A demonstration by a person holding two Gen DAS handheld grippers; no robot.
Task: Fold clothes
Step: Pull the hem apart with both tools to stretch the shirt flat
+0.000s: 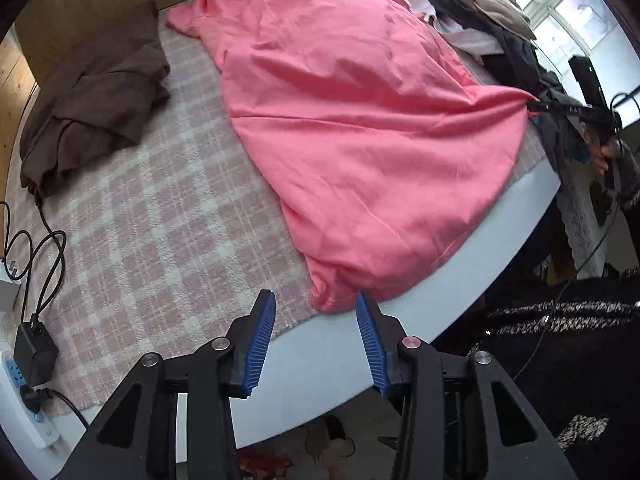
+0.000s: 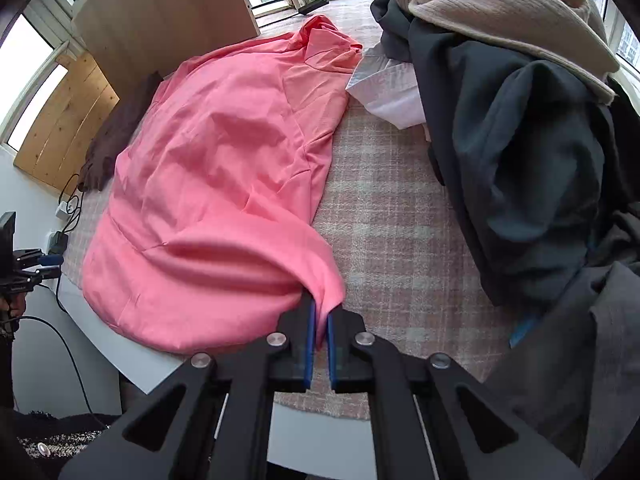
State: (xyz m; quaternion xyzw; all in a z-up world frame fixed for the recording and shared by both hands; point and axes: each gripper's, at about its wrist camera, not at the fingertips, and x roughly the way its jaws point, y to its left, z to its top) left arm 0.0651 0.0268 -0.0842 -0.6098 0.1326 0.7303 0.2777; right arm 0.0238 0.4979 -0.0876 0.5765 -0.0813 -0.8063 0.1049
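Note:
A pink shirt [image 1: 360,120] lies spread on the plaid tablecloth [image 1: 160,220]. My left gripper [image 1: 316,300] is open just above the shirt's near corner at the table's front edge. Its blue pads [image 1: 262,332] stand apart and press on nothing. In the right wrist view the same pink shirt [image 2: 208,184] runs away from me, and my right gripper [image 2: 320,320] is shut on a pinched, lifted corner of it. That right gripper [image 1: 538,106] also shows at the shirt's far right edge in the left wrist view. The left gripper [image 2: 50,263] appears small at the left edge.
A crumpled brown garment [image 1: 92,112] lies at the left. A tall pile of dark, white and beige clothes [image 2: 520,140] fills the right side. A power strip with plugs and cables [image 1: 28,380] sits at the left table edge. A wooden board [image 2: 160,8] stands behind.

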